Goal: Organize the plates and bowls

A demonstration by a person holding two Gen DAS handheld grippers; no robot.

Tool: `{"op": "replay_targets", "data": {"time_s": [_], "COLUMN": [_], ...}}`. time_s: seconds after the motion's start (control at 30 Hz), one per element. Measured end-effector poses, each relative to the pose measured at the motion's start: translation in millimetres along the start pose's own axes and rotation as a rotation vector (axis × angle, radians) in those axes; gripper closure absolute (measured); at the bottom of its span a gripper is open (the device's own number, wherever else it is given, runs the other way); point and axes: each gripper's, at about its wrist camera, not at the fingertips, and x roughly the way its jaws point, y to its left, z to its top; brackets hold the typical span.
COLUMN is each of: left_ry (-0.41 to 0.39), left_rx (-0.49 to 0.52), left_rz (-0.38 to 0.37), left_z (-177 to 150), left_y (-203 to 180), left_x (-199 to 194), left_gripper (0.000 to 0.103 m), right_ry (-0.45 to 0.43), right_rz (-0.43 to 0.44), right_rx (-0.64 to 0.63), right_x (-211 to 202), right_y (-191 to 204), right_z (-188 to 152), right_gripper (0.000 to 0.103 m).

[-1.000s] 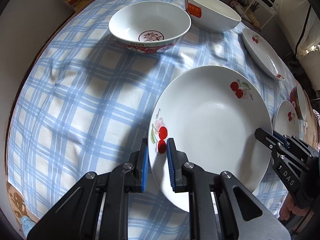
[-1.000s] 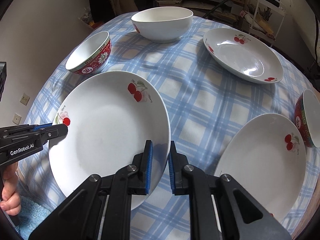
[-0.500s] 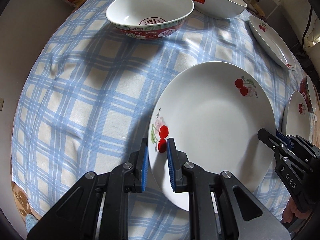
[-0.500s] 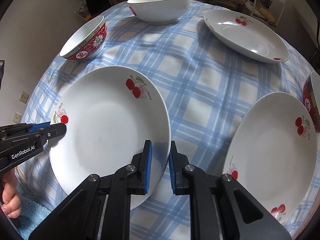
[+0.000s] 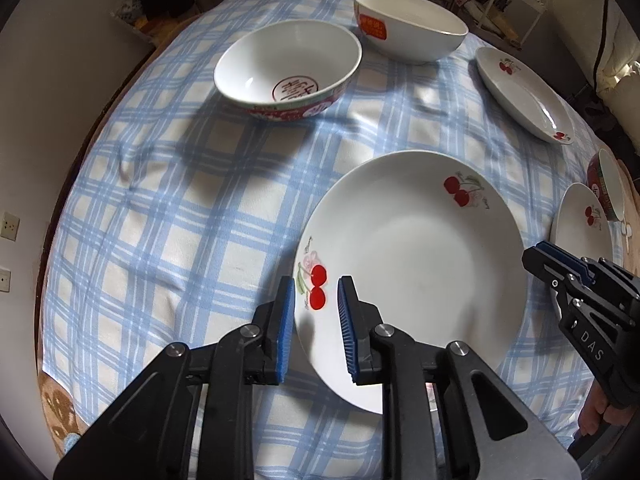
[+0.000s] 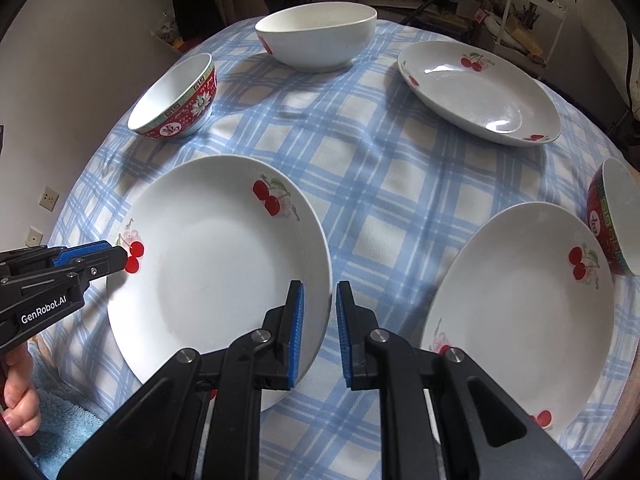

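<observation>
Near edge of the bench [image 5: 160, 208], on the blue checked cloth, sits the big cherry plate [image 5: 420, 260], and both grippers are on it from opposite sides

Left gripper [image 5: 316, 284] straddles the plate's left rim right by the cherry print. Its fingers [image 5: 286, 332] have just been opening: the rim is between them, but there's a visible gap on the inner side, so they stand apart and aren't pinching it. Right gripper [image 6: 318, 286] is on the plate's right rim, one finger over the inside and one outside, with only a narrow slot between them. As far as I can see it's clamped on the rim

Rest of the crockery:
- red patterned bowl [image 5: 288, 68] towards the far left edge, upright, with a red character printed inside
- plain white bowl [image 5: 412, 28] at the far edge, just beside the red one, with an orange sticker on its side
- second cherry plate [image 6: 480, 88] towards the far right edge
- third cherry plate [image 6: 520, 312] at the near right edge, well apart from the held plate
- another red bowl [image 6: 616, 216] at the right edge, just beside that third plate; can't tell if they touch

A hand [image 6: 20, 400] is holding the left gripper's handle at the bottom left of the right wrist view
</observation>
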Motion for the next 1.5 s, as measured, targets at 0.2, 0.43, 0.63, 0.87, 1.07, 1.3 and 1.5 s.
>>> {"op": "replay_targets", "data": {"time_s": [0.2, 0.43, 0.63, 0.87, 1.07, 1.3, 1.5], "left_ry": [-0.102, -0.128, -0.172, -0.187, -0.172, -0.119, -0.044], "left_rx": [0.078, 0.139, 0.201, 0.264, 0.312, 0.334, 0.344], "left_rz": [0.003, -0.001, -0.003, -0.065, -0.086, -0.081, -0.077], "left_z": [6.3, 15.1, 21.6, 31.0, 35.2, 40.4, 37.6], "left_y": [-27.9, -62.6, -95.4, -146.7, -188.7, -214.8, -224.7], "left_x": [-29.6, -39.8, -48.2, -48.1, -36.2, -10.2, 18.1], "left_gripper": [0.054, 0.028, 0.016, 0.014, 0.014, 0.014, 0.014], "right_ry": [-0.056, -0.065, -0.066, -0.080, -0.079, -0.045, 0.039], "right_rz": [-0.047, -0.094, -0.122, -0.165, -0.185, -0.223, -0.202], "right_rx": [0.013, 0.079, 0.130, 0.190, 0.260, 0.310, 0.345], "right_x": [-27.8, -49.4, -61.0, -72.2, -74.8, -76.9, -60.7], "right_y": [-18.1, -59.6, -93.3, -130.4, -168.0, -207.7, -229.8], "right_z": [8.8, 9.7, 5.2, -3.5, -13.6, -24.8, -38.2], "right_gripper": [0.067, 0.038, 0.017, 0.010, 0.010, 0.010, 0.010]}}
